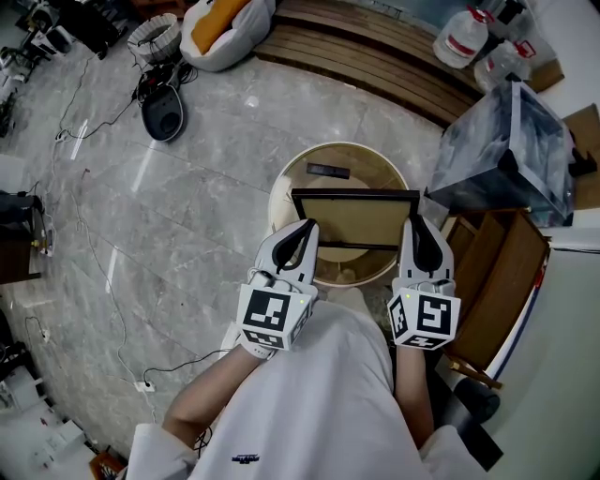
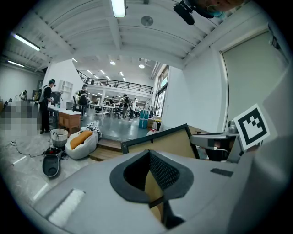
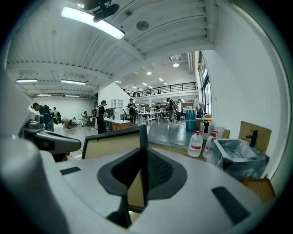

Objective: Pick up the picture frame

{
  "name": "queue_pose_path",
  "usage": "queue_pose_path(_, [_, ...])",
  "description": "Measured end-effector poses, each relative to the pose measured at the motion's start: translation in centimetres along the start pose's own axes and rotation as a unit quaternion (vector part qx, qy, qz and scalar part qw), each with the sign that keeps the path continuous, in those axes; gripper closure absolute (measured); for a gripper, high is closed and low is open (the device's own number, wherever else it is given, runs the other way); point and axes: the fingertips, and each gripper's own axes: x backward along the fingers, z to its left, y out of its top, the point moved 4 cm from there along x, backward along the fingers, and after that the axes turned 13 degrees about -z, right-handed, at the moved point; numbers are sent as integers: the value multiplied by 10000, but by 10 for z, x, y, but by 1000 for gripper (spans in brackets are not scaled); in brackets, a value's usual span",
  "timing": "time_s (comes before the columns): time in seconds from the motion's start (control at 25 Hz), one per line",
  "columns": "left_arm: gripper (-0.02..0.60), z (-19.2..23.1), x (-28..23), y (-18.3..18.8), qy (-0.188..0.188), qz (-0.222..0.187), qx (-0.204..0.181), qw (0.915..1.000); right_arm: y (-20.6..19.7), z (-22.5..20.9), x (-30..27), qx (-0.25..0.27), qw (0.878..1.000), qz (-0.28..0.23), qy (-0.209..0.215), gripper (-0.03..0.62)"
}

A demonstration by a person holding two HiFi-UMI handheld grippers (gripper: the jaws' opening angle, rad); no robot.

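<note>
The picture frame (image 1: 354, 219) has a thin black border and a tan board inside. It is held up between both grippers above a round beige table (image 1: 342, 157). My left gripper (image 1: 302, 236) is shut on its left side and my right gripper (image 1: 419, 236) is shut on its right side. In the left gripper view the frame (image 2: 161, 140) rises tilted out of the left gripper (image 2: 153, 185). Its edge is pinched between the dark pads. The right gripper view shows the frame (image 3: 111, 143) edge-on, clamped in the right gripper (image 3: 137, 183).
A wooden stepped platform (image 1: 375, 52) runs across the back, with water jugs (image 1: 461, 37) and a white-and-orange beanbag (image 1: 223, 28) on it. A grey plastic-wrapped bin (image 1: 511, 150) and a wooden cabinet (image 1: 497, 281) stand at the right. Cables (image 1: 94, 253) trail over the marble floor at the left.
</note>
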Motion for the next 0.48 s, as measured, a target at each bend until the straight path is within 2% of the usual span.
queue_pose_path(0.48, [578, -4, -2, 0, -18, 38, -80, 10000, -3, -9, 3, -77, 10000, 26, -45, 557])
